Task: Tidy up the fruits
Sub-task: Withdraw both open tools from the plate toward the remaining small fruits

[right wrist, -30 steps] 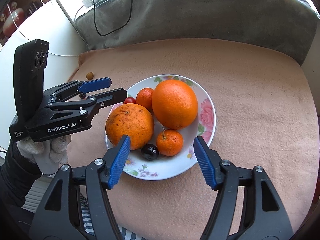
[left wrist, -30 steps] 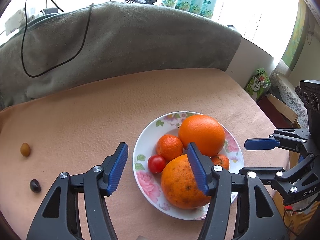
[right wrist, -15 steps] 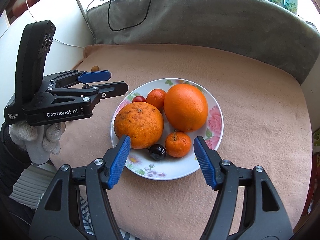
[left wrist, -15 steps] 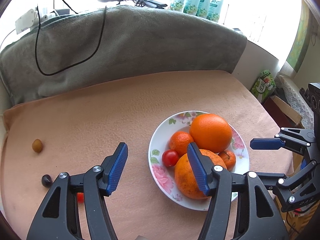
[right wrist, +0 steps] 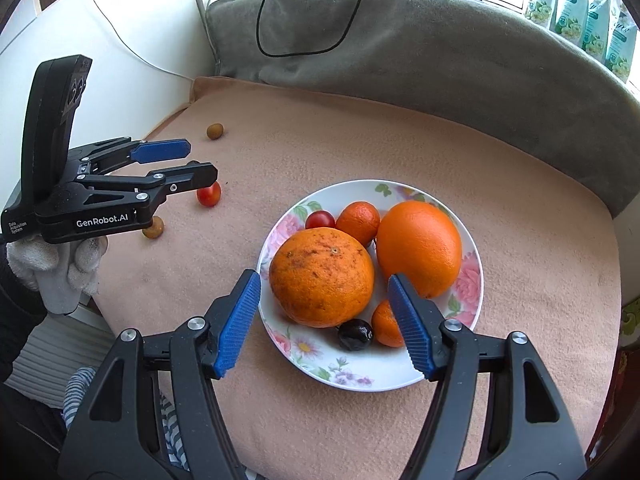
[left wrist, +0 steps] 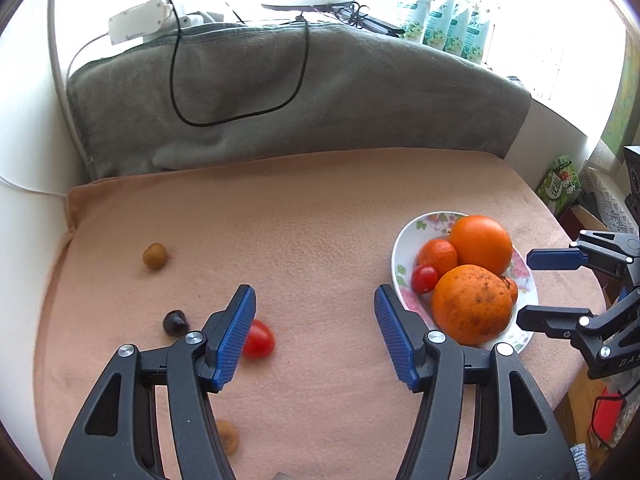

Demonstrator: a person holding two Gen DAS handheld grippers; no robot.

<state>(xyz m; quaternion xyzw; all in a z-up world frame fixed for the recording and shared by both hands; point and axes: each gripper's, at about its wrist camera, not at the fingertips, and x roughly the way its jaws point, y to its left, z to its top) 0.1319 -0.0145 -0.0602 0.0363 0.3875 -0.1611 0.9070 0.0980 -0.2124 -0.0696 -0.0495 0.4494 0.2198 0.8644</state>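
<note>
A flowered white plate [right wrist: 400, 368] [left wrist: 402, 252] holds two big oranges [right wrist: 322, 276], two mandarins, a cherry tomato [right wrist: 319, 219] and a dark plum [right wrist: 355, 334]. Loose on the peach cloth lie a red cherry tomato [left wrist: 259, 339] [right wrist: 209, 194], a dark plum [left wrist: 175, 322] and two small brown fruits [left wrist: 155, 256] [left wrist: 228, 436]. My left gripper [left wrist: 314, 336] [right wrist: 196, 164] is open and empty, its left finger just over the loose tomato. My right gripper [right wrist: 324, 326] [left wrist: 528, 292] is open and empty, hovering over the plate's near side.
A grey blanket [left wrist: 280, 92] with a black cable lies along the back. The cloth's left edge meets a white wall [right wrist: 140, 32]. Green packets [left wrist: 444, 28] stand on the sill. The table drops off right of the plate.
My left gripper has swung left, away from the plate, towards the loose fruits; the red tomato and a second brown fruit have come into view. My right gripper has moved closer over the plate.
</note>
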